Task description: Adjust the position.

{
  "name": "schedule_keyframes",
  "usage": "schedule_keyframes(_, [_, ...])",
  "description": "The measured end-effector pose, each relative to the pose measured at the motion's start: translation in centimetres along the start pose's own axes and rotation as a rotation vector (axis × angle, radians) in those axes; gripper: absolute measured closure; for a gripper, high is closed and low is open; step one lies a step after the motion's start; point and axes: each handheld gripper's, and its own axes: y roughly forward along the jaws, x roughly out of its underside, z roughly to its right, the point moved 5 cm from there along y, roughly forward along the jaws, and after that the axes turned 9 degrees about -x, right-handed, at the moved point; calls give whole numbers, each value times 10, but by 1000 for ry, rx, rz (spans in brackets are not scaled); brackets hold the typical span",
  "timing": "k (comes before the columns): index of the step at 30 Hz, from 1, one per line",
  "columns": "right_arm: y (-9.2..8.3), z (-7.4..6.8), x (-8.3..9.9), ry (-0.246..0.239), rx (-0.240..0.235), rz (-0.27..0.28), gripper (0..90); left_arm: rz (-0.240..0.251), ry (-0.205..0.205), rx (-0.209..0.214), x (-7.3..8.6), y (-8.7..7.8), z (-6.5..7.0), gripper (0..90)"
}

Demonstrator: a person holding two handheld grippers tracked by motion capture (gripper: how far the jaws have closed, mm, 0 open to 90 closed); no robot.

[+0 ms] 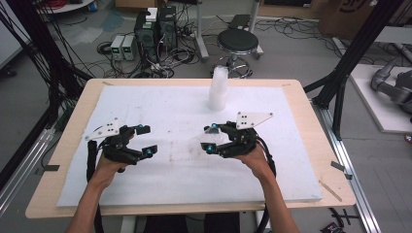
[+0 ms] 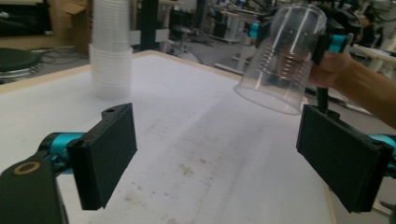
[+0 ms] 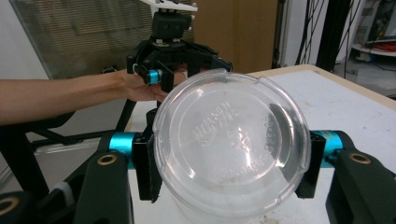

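Observation:
A clear plastic cup (image 2: pixel 280 60) hangs above the white board, tilted with its mouth down and toward my left gripper. My right gripper (image 1: pixel 210 138) is shut on it, one jaw on each side near the base. In the right gripper view the cup's embossed base (image 3: pixel 231 144) faces the camera between the two black pads (image 3: pixel 147 172). My left gripper (image 2: pixel 217 149) is open with nothing between its pads, a short way left of the cup and apart from it. The same left gripper (image 1: pixel 147 141) is at the left of the board.
A tall stack of clear cups (image 1: pixel 218 90) stands at the back middle of the white board (image 1: pixel 170 107), which lies on a wooden table (image 1: pixel 53 160). Behind the table are a black stool (image 1: pixel 237 41), computer boxes and floor cables. Black frame posts (image 1: pixel 354 48) rise at the right.

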Motion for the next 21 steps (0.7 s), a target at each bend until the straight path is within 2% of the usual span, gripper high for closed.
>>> schedule_keyframes(6, [3,-2,-3,-6,-28,3,413,-9,22,81,-4,18,15,120])
schedule_keyframes(10, [6,-4,-4,-12,-50,3,413,-14,45,117,-7,30,25,119])
schedule_keyframes(16, [11,-8,-4,-15,-74,-5,414,-14,66,160,-8,47,39,119])
schedule_keyframes(21, [14,-10,-5,-11,-94,-2,414,-14,88,179,-9,60,51,120])
